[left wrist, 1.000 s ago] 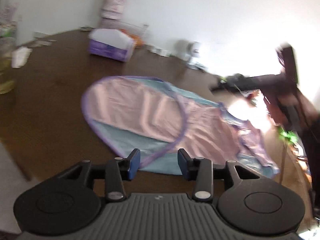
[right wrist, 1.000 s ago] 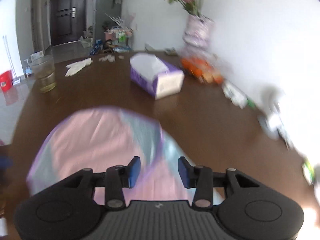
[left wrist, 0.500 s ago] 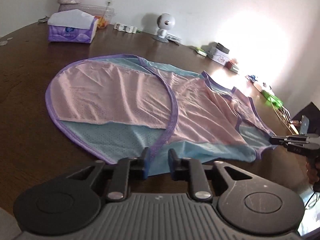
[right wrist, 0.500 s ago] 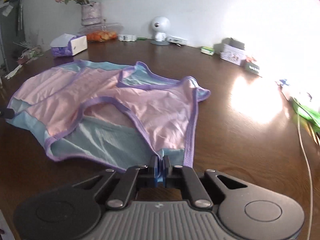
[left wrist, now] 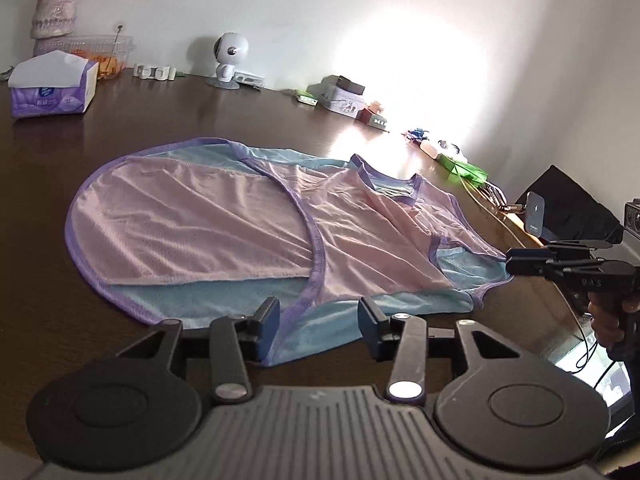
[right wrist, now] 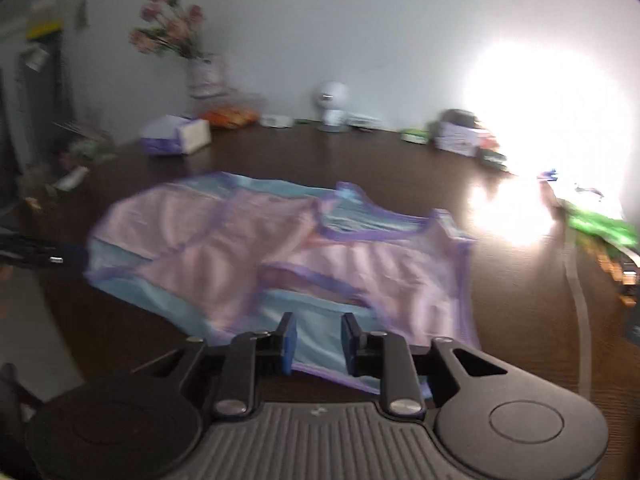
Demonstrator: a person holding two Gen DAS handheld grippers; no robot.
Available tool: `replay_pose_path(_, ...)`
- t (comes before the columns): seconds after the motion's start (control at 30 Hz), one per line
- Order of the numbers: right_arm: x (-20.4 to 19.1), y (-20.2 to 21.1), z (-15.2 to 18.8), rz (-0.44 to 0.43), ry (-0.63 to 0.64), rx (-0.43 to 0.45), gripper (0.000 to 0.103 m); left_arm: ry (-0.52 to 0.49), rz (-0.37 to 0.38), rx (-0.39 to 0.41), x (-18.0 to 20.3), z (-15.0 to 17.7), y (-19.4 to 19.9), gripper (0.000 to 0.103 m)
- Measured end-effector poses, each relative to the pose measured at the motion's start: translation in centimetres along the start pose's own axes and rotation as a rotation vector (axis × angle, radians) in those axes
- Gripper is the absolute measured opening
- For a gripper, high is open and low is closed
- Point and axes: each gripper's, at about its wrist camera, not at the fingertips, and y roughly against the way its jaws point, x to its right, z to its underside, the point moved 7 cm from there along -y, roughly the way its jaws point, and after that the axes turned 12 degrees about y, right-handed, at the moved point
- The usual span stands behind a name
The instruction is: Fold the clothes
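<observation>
A pink and light-blue mesh tank top (left wrist: 240,232) with purple trim lies spread flat on the dark wooden table (left wrist: 48,184). My left gripper (left wrist: 319,322) is at its near hem; the jaws are opening, and the blue edge lies loose between them. My right gripper (right wrist: 319,340) is at the armhole end, its jaws also opening over the blue cloth (right wrist: 316,328). That view is blurred by motion. The left wrist view shows the right gripper (left wrist: 520,262) in a hand at the garment's right corner.
A purple tissue box (left wrist: 52,88), a flower vase (left wrist: 54,12) and a clear tub of orange food (left wrist: 100,52) stand at the back left. A small white camera (left wrist: 230,58), little boxes (left wrist: 344,98), green items (left wrist: 464,168) and a phone stand (left wrist: 538,216) line the far and right edge.
Half a second ago both grippers were pinched nearly shut on the garment's near edge; now both stand apart and the cloth lies flat. The right gripper has shifted along the armhole end.
</observation>
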Motion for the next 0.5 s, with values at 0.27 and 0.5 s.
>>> replay_pose_path(0.27,-3.0,-4.8,0.4,-0.109,-0.024,-0.056,0.004,0.039,-0.005,-0.052,-0.6,0.8,-0.7,0.012)
replay_pose_path(0.5,-0.6,-3.2,0.0,-0.161,-0.134,-0.004,0.004,0.037,-0.028,-0.036,-1.2,0.7,0.2,0.002)
